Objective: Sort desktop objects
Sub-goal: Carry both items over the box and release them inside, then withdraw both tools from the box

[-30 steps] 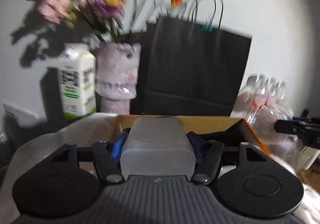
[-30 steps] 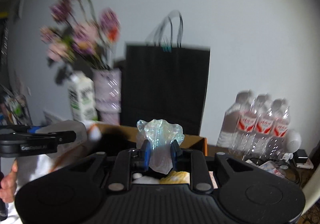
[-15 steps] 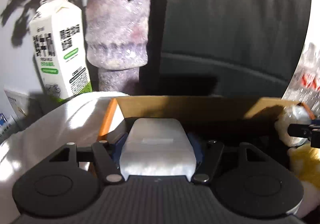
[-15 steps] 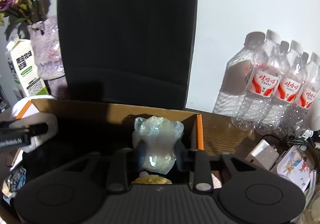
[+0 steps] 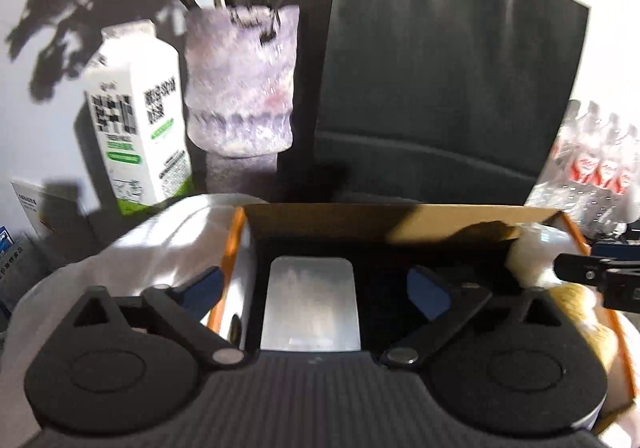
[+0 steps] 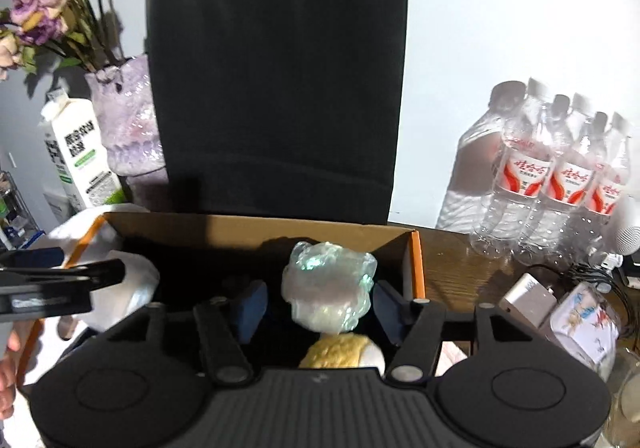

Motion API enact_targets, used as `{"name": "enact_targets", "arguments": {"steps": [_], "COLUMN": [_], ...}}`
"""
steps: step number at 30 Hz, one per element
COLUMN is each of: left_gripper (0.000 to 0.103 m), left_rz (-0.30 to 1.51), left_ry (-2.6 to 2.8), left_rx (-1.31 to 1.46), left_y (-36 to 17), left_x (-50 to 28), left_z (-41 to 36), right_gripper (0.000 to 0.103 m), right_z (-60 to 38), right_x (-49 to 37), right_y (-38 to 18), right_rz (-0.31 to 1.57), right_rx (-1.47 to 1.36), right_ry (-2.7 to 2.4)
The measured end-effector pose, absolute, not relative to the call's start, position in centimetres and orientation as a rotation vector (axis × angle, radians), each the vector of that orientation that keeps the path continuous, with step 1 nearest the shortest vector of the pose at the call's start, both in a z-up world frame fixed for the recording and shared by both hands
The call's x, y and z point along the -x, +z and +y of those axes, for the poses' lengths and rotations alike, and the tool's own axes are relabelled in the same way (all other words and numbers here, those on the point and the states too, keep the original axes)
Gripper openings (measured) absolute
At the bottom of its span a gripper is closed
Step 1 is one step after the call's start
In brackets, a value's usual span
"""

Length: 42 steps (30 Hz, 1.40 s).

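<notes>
My left gripper (image 5: 316,280) is open over the left end of an orange cardboard box (image 5: 400,217). A frosted white rectangular case (image 5: 311,308) lies in the box between the spread fingers, free of them. My right gripper (image 6: 318,306) is open over the box's right end (image 6: 416,264). A crumpled clear plastic bag (image 6: 328,294) sits in the box between its fingers, apart from the pads, on top of a yellow plush toy (image 6: 340,352). The left gripper's finger (image 6: 60,280) shows at the left in the right wrist view.
Behind the box stand a black paper bag (image 6: 280,87), a purple glass vase with flowers (image 5: 240,79) and a milk carton (image 5: 136,115). Water bottles (image 6: 560,175), a white charger (image 6: 528,296) and cables lie on the wooden desk to the right. White cloth (image 5: 160,244) lies left of the box.
Both grippers moved down and forward over the box, then opened. The white case and the plastic bag were let go and now rest inside the box.
</notes>
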<state>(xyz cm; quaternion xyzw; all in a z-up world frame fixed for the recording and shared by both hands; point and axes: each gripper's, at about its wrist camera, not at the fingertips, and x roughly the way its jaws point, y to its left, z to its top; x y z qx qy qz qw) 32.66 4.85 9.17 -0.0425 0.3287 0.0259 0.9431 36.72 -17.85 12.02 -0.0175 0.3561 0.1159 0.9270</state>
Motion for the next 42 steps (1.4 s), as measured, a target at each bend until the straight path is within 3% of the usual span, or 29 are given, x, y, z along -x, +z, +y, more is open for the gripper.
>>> {"name": "enact_targets", "arguments": {"steps": [9, 16, 24, 27, 42], "left_gripper": [0.103, 0.103, 0.103, 0.103, 0.103], "left_rz": [0.622, 0.6, 0.527, 0.52, 0.659], "left_ry": [0.02, -0.024, 0.011, 0.037, -0.032], "left_rx": [0.052, 0.014, 0.069, 0.039, 0.017], "left_y": [12.1, 11.8, 9.8, 8.7, 1.5], "left_x": [-21.6, -11.3, -1.1, 1.3, 7.1], "left_z": [3.7, 3.6, 4.6, 4.5, 3.0], "right_gripper": [0.065, 0.077, 0.081, 0.086, 0.086], "right_z": [-18.5, -19.3, -20.5, -20.6, -21.6], "right_x": [-26.7, -16.1, -5.5, -2.5, 4.9], "right_y": [14.1, 13.9, 11.1, 9.6, 3.3], "right_rz": [0.655, 0.575, 0.537, 0.53, 0.567], "right_rx": [-0.024, -0.037, -0.081, -0.067, -0.079], "right_ry": [0.278, 0.328, 0.344, 0.321, 0.252]}}
